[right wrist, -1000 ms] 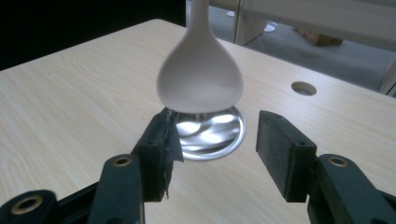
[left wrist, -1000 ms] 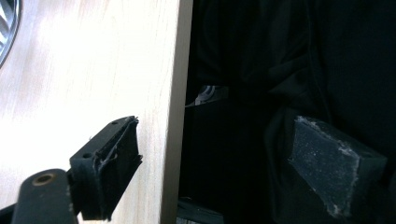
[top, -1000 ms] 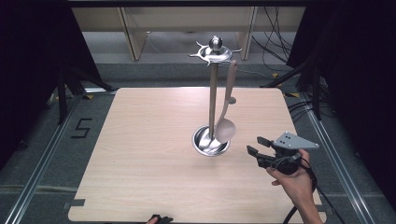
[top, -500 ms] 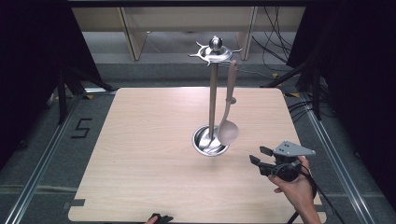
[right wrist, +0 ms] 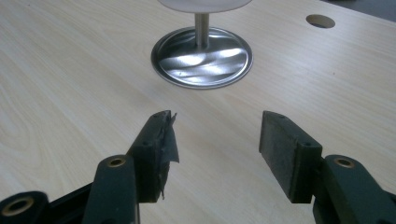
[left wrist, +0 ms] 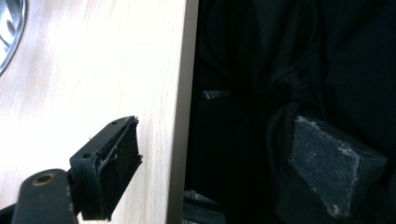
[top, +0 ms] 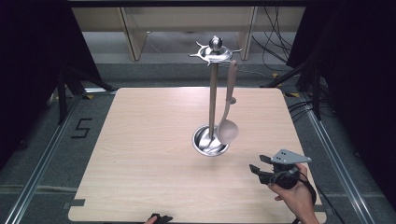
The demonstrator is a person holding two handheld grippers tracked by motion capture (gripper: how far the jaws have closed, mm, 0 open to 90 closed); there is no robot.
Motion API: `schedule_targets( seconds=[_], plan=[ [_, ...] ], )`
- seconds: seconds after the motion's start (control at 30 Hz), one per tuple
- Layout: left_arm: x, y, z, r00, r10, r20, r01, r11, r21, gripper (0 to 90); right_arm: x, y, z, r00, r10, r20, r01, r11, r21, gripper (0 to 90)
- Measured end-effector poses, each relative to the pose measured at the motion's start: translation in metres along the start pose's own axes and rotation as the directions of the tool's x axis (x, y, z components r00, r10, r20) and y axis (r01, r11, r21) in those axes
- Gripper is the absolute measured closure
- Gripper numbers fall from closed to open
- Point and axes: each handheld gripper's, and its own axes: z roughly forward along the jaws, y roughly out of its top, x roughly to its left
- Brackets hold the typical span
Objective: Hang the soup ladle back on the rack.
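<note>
With its jaws spread and empty, the right gripper (right wrist: 212,154) faces the polished steel utensil stand (top: 212,95) just ahead, where a beige long-handled ladle (top: 227,128) hangs; a careless reach could swing it off, while the left gripper (left wrist: 215,163) gapes past the pale wooden tabletop (top: 140,140) edge

1 stand (top: 213,98), 1 ladle (top: 227,126) (2 claws).

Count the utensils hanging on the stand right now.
1. A single ladle hangs from the right side of the stand, its bowl just above the round base. The other hooks look bare, though the far ones are hard to see.
</note>
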Motion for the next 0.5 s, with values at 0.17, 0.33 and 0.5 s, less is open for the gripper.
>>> schedule_targets(
  seconds=[0.17, 0.33, 0.5],
  plan=[
    [-0.001, 0.000, 0.000, 1.0000, 0.009, -0.001, -0.009, 0.9999, 0.010, 14.9, -0.001, -0.005, -0.002, 1.0000, -0.009, -0.003, 0.009, 1.000, 0.004, 44.8],
    [-0.002, 0.000, -0.001, 1.0000, 0.008, -0.004, -0.008, 1.0000, 0.006, 15.0, 0.000, -0.009, -0.004, 1.0000, 0.004, 0.002, -0.005, 1.000, 0.018, 44.6],
    [-0.003, 0.000, -0.001, 0.9998, 0.008, -0.017, -0.009, 0.9999, -0.008, 14.9, 0.000, -0.013, -0.006, 0.9999, -0.011, -0.003, 0.011, 1.000, 0.027, 44.3]
  ],
)
